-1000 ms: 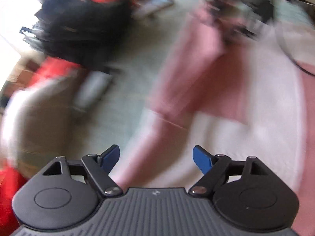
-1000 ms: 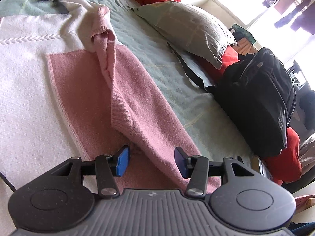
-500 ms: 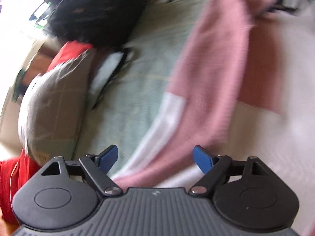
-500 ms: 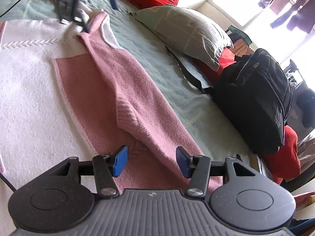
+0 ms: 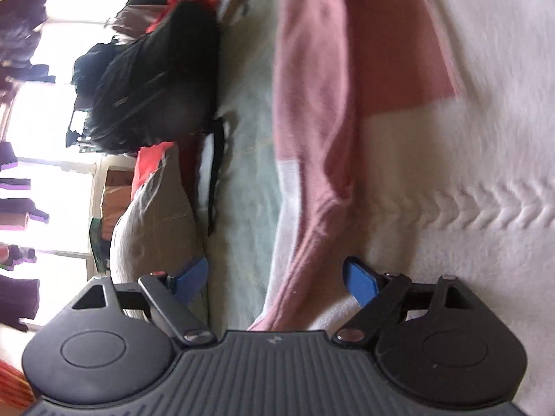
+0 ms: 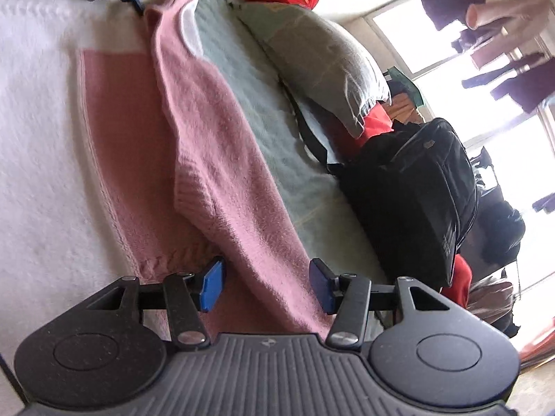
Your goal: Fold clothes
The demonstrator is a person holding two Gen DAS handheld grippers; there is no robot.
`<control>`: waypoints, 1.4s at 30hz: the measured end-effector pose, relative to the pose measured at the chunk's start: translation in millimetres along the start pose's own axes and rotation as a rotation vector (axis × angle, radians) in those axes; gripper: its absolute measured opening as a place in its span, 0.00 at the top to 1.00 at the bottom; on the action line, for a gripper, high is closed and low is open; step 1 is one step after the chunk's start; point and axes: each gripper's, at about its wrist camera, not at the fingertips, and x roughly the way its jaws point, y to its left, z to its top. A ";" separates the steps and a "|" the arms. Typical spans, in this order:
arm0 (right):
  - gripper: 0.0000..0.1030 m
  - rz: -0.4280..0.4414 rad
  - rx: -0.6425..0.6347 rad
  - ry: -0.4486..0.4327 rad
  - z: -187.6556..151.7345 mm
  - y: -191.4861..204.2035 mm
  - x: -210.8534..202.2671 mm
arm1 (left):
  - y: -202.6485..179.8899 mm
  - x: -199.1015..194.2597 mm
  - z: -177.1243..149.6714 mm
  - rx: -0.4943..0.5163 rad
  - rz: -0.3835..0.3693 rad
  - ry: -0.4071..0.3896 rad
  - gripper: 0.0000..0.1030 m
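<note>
The left gripper [image 5: 275, 277] tilts downward over the shoulder end of the pink-and-white knitted sweater [image 5: 433, 180], its blue fingers [image 5: 360, 282] spread wide and grasping nothing. The right gripper [image 6: 265, 286] tilts down at the hem end, fingers half spread astride the folded pink sleeve [image 6: 222, 145], not clenched. The sweater lies flat on the pale green bed [image 6: 277, 118]; the sleeve runs lengthwise from one gripper to the other.

Both tongs, left tongs [image 5: 275, 279] and right tongs [image 6: 265, 284], are built of black linkage arms, silver screws, ribbed grey bodies and blue pads [image 5: 360, 284]
</note>
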 end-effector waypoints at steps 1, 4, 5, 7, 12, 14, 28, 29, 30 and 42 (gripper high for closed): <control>0.44 -0.002 -0.002 0.000 2.2 1.9 2.6 | -2.4 0.6 2.3 0.003 -0.002 0.000 0.21; 0.45 -0.012 -0.012 -0.023 14.8 9.1 7.8 | -5.6 1.3 14.8 0.009 0.000 -0.016 0.22; 0.45 -0.016 -0.021 -0.033 19.0 11.9 8.7 | -5.7 1.7 17.7 0.018 0.002 -0.021 0.22; 0.45 -0.029 -0.062 -0.042 22.3 17.6 9.6 | -5.2 1.6 16.7 0.033 0.002 -0.029 0.22; 0.46 -0.044 -0.049 0.016 -2.7 4.5 15.5 | -7.6 8.5 -14.4 0.005 0.000 0.042 0.39; 0.52 -0.028 -0.056 0.033 -4.8 6.9 17.6 | -14.6 8.6 -12.6 0.018 -0.029 0.045 0.65; 0.87 -0.071 -0.188 0.041 -2.1 42.9 13.8 | -38.5 22.0 -4.1 0.230 0.025 0.014 0.82; 0.87 -0.067 -0.183 0.036 -3.0 41.9 13.3 | -37.3 22.5 -3.8 0.230 0.016 0.012 0.82; 0.87 -0.062 -0.180 0.031 -4.5 41.6 11.7 | -35.6 22.9 -3.9 0.227 0.002 0.012 0.83; 0.89 -0.054 -0.074 0.003 2.2 -5.1 13.2 | 25.4 11.5 -1.5 -0.115 -0.019 0.000 0.93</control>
